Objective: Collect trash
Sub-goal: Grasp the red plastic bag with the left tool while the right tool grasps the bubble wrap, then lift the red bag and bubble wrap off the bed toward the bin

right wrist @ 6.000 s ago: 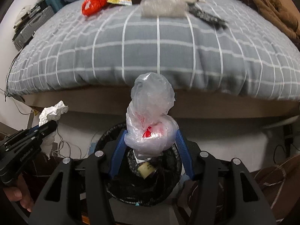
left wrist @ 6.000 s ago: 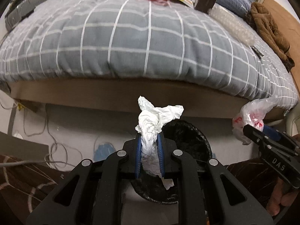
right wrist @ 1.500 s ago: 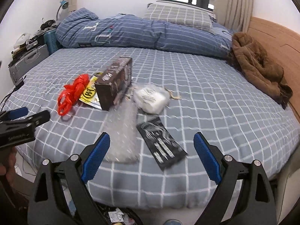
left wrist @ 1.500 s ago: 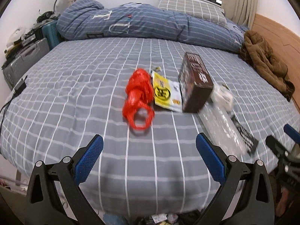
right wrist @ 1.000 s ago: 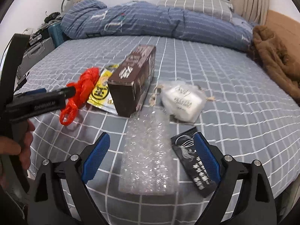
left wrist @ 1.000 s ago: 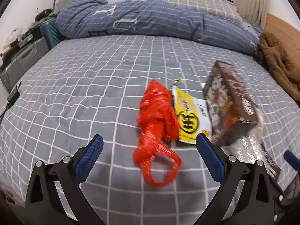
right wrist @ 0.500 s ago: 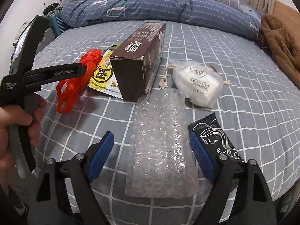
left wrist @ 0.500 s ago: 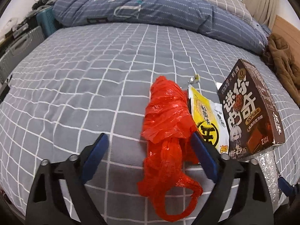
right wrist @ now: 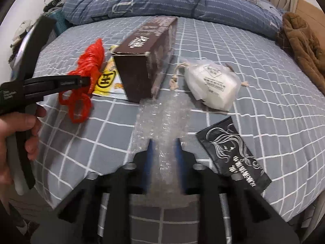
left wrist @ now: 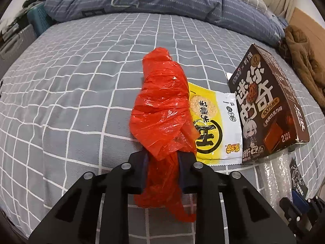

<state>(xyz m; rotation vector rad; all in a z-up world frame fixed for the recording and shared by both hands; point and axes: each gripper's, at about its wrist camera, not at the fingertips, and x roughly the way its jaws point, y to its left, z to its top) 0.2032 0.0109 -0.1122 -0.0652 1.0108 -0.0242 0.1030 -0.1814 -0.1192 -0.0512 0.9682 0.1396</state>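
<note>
- Task progress: six pieces of trash lie on the bed [left wrist: 81, 81], none of them lifted clear of it. Two are being gripped, so I judge the collecting to be midway through a pickup, with four pieces left untouched.
- One brown snack box [left wrist: 268, 109], the largest item, lies ahead and to the right of the left gripper [left wrist: 162, 162]; seen from the right gripper [right wrist: 163, 148], it is ahead and slightly left, its near end touching the bubble wrap.
- One sheet of clear bubble wrap [right wrist: 162, 120] runs forward from between the jaws of the right gripper, which are closing on its near end.
- One red plastic bag [left wrist: 162, 109], crumpled, lies straight ahead of the left gripper. The jaws are closing on the bag's near end, and its loose tail hangs back between them.
- One white drawstring pouch [right wrist: 213, 85] sits ahead and to the right of the right gripper.
- One yellow snack wrapper [left wrist: 215, 130] lies just right of the left gripper, between the red bag and the box.
- One black sachet [right wrist: 233, 154] lies just right of the right gripper.
- One hand [right wrist: 18, 134] shows, holding the left gripper.
</note>
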